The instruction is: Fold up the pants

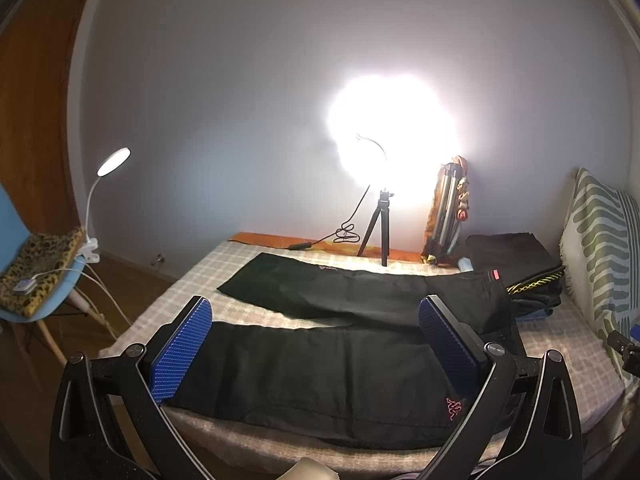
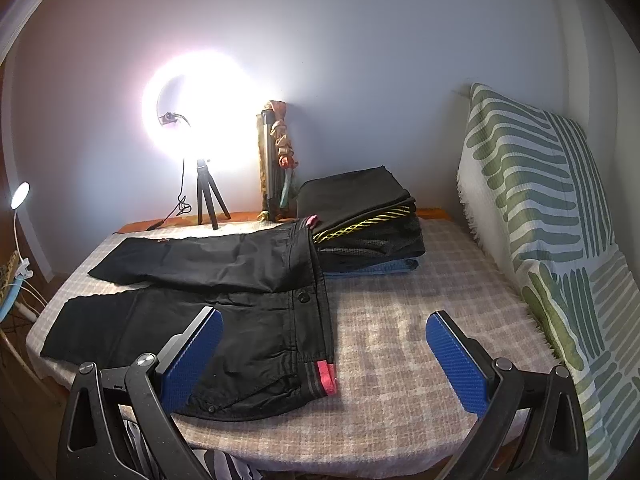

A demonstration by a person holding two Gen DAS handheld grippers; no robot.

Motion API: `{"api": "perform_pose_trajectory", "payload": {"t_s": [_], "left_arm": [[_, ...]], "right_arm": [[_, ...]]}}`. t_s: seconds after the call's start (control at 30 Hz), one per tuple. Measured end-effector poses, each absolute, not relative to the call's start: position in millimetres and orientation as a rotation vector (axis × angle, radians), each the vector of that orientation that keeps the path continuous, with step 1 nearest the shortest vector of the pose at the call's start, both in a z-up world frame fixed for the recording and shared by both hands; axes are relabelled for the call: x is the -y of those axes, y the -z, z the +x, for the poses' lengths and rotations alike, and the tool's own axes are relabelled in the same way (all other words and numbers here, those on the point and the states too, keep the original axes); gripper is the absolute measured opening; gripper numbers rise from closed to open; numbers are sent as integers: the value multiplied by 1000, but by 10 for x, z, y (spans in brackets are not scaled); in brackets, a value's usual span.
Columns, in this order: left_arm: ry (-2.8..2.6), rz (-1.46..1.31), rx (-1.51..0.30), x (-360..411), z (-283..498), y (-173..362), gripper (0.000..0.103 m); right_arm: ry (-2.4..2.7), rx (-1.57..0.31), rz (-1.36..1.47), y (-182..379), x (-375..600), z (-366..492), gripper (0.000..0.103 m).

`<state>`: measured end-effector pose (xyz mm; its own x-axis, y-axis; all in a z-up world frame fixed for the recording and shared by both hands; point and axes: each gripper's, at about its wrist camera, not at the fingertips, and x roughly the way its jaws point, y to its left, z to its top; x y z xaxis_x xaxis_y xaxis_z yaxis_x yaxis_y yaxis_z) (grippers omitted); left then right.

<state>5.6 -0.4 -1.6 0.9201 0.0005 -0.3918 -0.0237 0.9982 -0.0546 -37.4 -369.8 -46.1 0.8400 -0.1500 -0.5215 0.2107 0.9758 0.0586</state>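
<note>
your left tongs (image 1: 316, 344) hang with both blue pads spread wide and nothing between them, above the near leg of the black pants (image 1: 320, 376). your right tongs (image 2: 324, 356) are spread just as wide and hold nothing, over the waistband end and the bare checked bed cover (image 2: 400, 320).

the pants (image 2: 224, 304) lie flat on the bed, legs parted in a narrow v running to your left, waistband to your right with a pink tag (image 2: 326, 376) at its near corner. the near leg lies close to the bed's front edge; the far leg's cuff ends short of the left edge.

just beyond the waistband, touching it, sits a stack of folded clothes (image 2: 368, 232): black on top, a yellow-patterned piece in the middle, blue at the bottom.

open cover lies to the right of the waistband, up to the green-striped pillow (image 2: 532, 208). at the far edge by the wall stand a ring light on a tripod (image 2: 208, 200) and a folded tripod (image 2: 272, 160). off the left edge is a blue chair (image 1: 36, 304) with a clip lamp (image 1: 100, 200).
</note>
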Motion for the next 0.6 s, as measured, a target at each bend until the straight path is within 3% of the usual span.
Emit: {"api": "perform_pose_trajectory", "payload": {"t_s": [0.6], "left_arm": [[-4, -65, -416, 14, 108, 26, 103]], "right_arm": [[177, -549, 110, 499, 3677, -352, 103]]}}
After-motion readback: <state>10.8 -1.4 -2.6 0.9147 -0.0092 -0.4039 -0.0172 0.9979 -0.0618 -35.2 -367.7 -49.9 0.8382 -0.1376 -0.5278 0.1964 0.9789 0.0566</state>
